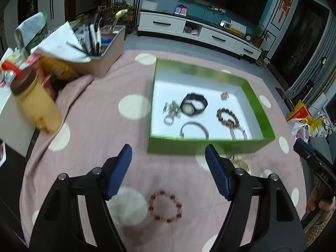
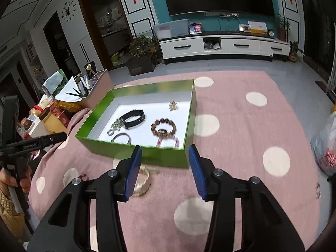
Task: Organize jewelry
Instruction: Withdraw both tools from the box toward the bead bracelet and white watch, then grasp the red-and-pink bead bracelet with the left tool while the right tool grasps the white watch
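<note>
Jewelry mostly lies in the green box (image 1: 201, 145) on the pink dotted cloth (image 1: 94, 126): a black watch (image 1: 194, 104), a brown bead bracelet (image 1: 227, 117), a dark bangle (image 1: 194, 129), a silvery chain (image 1: 171, 112), a small gold piece (image 1: 224, 95).

Two pieces are left outside, on the near side of the box: a pale bangle (image 2: 143, 181) just in front of its wall, and a red bead bracelet (image 1: 166, 206) further toward the viewer.

Left tool (image 1: 169, 168) stands spread and empty above the red beads; right tool (image 2: 164, 169) is parted too, nothing between its pads, with the pale bangle beside its left finger (half hidden).

Best, I judge, to lower each straight over one side of its ring, pinch through the loop against the soft cloth, then lift clear of the box wall.
</note>
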`<action>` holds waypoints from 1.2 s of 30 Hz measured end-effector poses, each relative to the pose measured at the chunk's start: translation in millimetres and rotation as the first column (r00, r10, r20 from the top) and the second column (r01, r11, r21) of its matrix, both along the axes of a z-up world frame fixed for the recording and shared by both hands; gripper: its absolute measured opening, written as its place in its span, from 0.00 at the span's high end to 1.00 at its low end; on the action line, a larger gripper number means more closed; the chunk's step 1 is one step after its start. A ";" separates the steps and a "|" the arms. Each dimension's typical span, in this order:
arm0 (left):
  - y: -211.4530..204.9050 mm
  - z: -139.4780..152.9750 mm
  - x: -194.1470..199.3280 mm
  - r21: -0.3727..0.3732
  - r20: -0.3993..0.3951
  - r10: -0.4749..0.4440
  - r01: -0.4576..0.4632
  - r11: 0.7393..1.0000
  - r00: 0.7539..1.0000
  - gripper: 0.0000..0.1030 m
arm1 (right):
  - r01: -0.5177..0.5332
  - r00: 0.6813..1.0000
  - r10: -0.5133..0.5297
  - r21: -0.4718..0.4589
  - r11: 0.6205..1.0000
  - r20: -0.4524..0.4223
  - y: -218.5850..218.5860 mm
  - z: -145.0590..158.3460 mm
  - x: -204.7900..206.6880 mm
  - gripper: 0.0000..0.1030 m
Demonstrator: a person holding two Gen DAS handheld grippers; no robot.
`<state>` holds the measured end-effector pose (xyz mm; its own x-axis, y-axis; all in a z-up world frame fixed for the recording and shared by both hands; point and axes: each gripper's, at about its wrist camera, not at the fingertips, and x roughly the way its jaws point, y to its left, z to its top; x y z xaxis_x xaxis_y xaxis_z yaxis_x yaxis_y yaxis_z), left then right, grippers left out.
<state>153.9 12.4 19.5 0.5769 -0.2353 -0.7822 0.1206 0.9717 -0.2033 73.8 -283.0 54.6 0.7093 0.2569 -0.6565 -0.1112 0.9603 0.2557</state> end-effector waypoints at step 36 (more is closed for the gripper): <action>-13.5 -93.6 -66.6 0.189 -0.048 -0.003 0.012 0.982 0.999 0.58 | -0.139 0.987 0.138 -0.007 0.990 -0.087 50.2 -52.1 -37.0 0.55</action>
